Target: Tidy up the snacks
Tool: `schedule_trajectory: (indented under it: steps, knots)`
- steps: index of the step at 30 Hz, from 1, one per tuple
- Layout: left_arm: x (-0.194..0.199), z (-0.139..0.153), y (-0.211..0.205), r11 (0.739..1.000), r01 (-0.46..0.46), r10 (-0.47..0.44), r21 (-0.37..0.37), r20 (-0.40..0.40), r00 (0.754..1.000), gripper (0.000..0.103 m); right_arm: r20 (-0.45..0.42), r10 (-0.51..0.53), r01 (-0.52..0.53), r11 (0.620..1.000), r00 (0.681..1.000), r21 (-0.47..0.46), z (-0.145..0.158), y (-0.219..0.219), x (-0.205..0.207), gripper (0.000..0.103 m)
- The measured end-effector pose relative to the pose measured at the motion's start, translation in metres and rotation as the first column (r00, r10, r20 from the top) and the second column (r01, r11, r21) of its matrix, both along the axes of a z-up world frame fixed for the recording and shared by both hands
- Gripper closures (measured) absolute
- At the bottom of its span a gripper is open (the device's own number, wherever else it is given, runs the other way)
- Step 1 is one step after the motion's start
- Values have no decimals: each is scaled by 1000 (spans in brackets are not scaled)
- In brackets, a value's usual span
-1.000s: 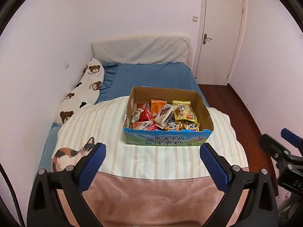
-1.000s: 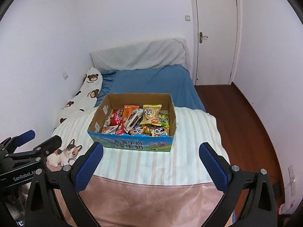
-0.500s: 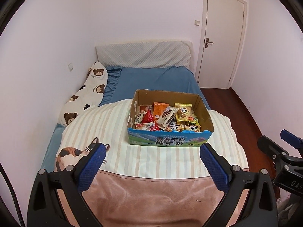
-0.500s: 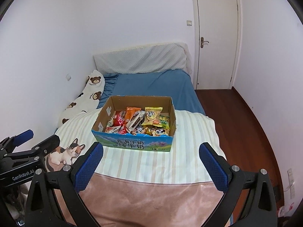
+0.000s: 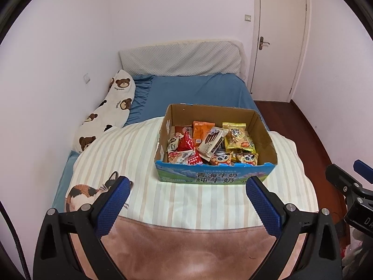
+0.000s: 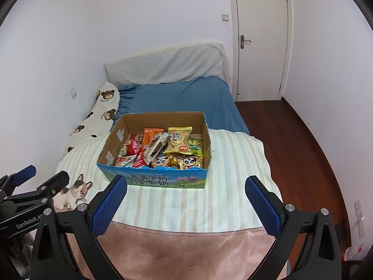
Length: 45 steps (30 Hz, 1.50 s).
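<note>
A cardboard box point(image 5: 265, 130) with a blue printed front stands on the striped blanket point(image 5: 130, 154) in the middle of the bed, also in the right wrist view as the box point(image 6: 114, 140). Several snack packets fill it: a red packet point(image 5: 187, 142), an orange packet point(image 5: 202, 130), a yellow bag point(image 5: 235, 131), panda packets point(image 5: 247, 157). My left gripper point(image 5: 187, 192) hangs open over the blanket's near part, short of the box, with nothing between its blue pads. My right gripper point(image 6: 185, 191) is likewise open and empty, just before the box's front.
A bear-print pillow point(image 5: 112, 107) lies along the left wall. A grey headboard cushion point(image 5: 181, 57) is at the far end, a closed white door point(image 5: 279, 37) at the back right. Dark wood floor point(image 6: 291, 144) runs along the bed's right side. A cat print point(image 5: 81, 191) marks the blanket's near left.
Both views have drifted slightly; the box sits a little higher and farther in the frames. Both grippers stay open and empty.
</note>
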<state>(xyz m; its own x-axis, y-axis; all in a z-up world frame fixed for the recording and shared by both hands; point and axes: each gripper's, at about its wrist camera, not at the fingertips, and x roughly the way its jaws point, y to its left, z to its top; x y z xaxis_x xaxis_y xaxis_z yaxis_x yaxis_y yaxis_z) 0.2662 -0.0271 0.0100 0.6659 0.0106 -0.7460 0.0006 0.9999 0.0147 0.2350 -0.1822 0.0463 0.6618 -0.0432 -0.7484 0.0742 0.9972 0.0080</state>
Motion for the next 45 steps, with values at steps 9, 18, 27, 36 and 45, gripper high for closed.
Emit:
schedule_trajectory:
  steps: [9,18,27,36,45]
  knots:
    - [49,-21,-2,1000,-9,9,15,-46,999,1,-29,-32,31,999,999,-16,-24,-6,45,0]
    - [82,-42,-3,1000,-18,20,25,-85,996,1,-73,-54,51,998,996,-38,-52,-7,83,0]
    - [93,-53,-2,1000,-15,18,26,-113,993,1,-104,-54,50,998,993,-40,-70,-3,99,0]
    - [95,-55,-4,1000,-8,11,20,-116,993,1,-102,-68,64,997,992,-41,-70,-4,99,0]
    - [93,-55,-7,1000,-4,6,20,-109,994,1,-101,-80,78,997,992,-26,-68,-6,93,0]
